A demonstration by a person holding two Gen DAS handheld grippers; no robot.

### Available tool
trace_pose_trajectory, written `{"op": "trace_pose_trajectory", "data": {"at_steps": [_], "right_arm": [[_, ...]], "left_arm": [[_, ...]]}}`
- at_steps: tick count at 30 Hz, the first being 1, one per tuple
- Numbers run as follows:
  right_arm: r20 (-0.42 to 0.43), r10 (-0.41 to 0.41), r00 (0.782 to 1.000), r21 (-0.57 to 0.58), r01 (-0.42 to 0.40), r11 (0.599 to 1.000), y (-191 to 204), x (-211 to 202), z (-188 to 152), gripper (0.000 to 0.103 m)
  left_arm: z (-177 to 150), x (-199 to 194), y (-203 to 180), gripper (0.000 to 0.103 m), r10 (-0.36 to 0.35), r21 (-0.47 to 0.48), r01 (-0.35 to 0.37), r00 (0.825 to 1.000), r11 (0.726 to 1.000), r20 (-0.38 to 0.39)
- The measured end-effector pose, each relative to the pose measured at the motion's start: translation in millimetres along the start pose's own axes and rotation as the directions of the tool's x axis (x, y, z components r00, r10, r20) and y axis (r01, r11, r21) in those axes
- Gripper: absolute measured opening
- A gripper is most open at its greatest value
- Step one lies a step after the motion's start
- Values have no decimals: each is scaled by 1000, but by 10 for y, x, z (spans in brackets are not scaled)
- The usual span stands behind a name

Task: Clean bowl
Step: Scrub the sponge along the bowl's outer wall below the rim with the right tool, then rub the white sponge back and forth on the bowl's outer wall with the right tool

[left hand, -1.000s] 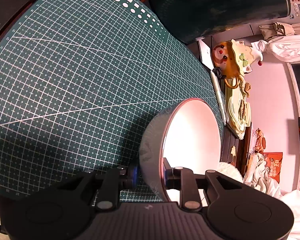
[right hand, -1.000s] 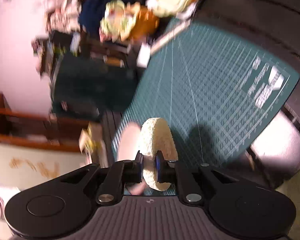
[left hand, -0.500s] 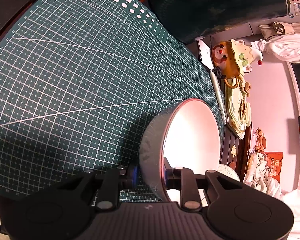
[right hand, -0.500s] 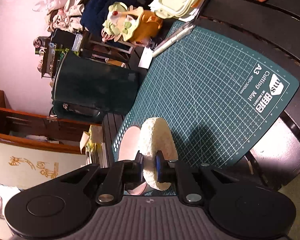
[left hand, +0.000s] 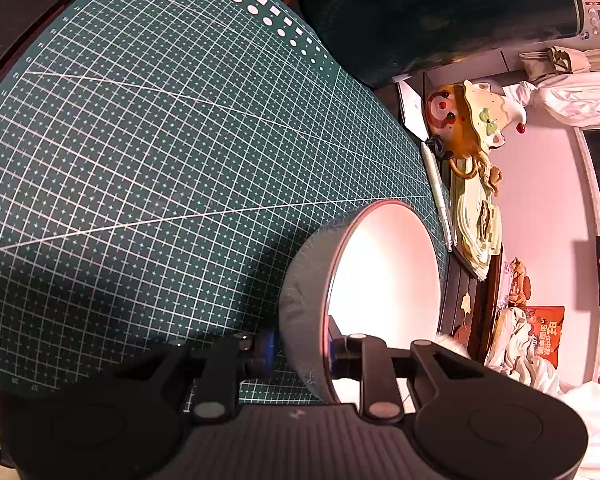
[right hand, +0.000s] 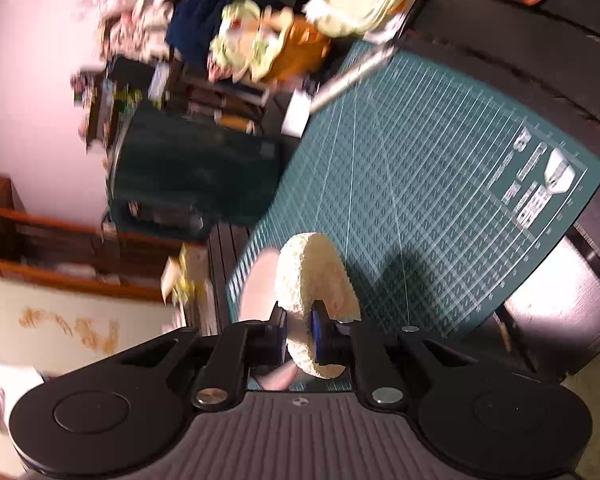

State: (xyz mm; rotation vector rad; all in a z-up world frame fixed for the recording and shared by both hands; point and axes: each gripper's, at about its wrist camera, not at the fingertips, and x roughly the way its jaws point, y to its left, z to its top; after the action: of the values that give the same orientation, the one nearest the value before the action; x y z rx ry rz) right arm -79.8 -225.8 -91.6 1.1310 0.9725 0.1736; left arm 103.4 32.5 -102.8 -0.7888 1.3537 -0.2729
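here the left gripper (left hand: 300, 354) is clamped on the rim of the bowl (left hand: 384, 280), one finger on the grey outer wall and one inside the pale interior, so the bowl is tipped on its side over the near edge of the green cutting mat (left hand: 160, 152). the right gripper (right hand: 299, 342) pinches a round cream sponge (right hand: 316, 280) on edge, with the bowl (right hand: 256, 292) showing pink just behind it on the left. farther off, beyond the mat, sit a dark green container (left hand: 440, 12), a white pen (left hand: 438, 192) along the mat's edge, and a clown-like figurine (left hand: 472, 120). the right view is motion-blurred.
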Motion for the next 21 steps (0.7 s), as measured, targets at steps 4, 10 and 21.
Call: {"op": "trace_pose_trajectory", "data": {"at_steps": [4,10,21], "right_arm": [[-12,-16,1000,-4,16,1000,0,32,-16,12],[62,29,998,7,-30,1000,21,-108,44,12],[98,25,995,-4,-25,1000,50,-158,34,12]], "left_arm": [[12,-54,120,23,-2,1,2,1000,1000,0],[22,-90,190,23,-2,1,2,1000,1000,0],[39,-129,253,23,2,6,-2,1000,1000,1]]}}
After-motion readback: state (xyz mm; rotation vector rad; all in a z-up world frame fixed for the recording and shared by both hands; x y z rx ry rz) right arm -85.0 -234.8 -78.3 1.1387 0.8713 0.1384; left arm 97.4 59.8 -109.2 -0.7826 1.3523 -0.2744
